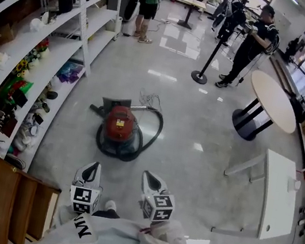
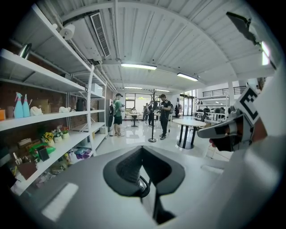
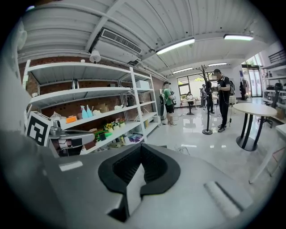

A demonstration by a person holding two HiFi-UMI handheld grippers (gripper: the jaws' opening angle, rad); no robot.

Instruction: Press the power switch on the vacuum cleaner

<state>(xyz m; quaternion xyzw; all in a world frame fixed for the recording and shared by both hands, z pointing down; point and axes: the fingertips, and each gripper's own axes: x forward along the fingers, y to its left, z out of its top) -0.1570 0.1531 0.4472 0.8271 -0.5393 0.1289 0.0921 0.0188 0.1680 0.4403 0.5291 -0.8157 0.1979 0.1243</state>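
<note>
The red canister vacuum cleaner [image 1: 120,126] sits on the grey floor with its black hose [image 1: 151,137] looped round it and a dark floor head behind it. My left gripper [image 1: 93,166] and right gripper [image 1: 149,176] are held side by side at the bottom of the head view, both short of the vacuum and apart from it. Both look shut with nothing held: in the left gripper view the left gripper [image 2: 142,149] has its jaws meeting at the tips, as does the right gripper [image 3: 141,147] in the right gripper view. Both gripper views look out level across the room; the jaws hide the vacuum.
White shelves [image 1: 52,60] with toys and bottles run along the left. A wooden crate [image 1: 15,205] stands at the lower left. A round table [image 1: 273,102], a white table [image 1: 280,193] and a stanchion post [image 1: 200,74] stand to the right. Several people [image 1: 251,42] stand far back.
</note>
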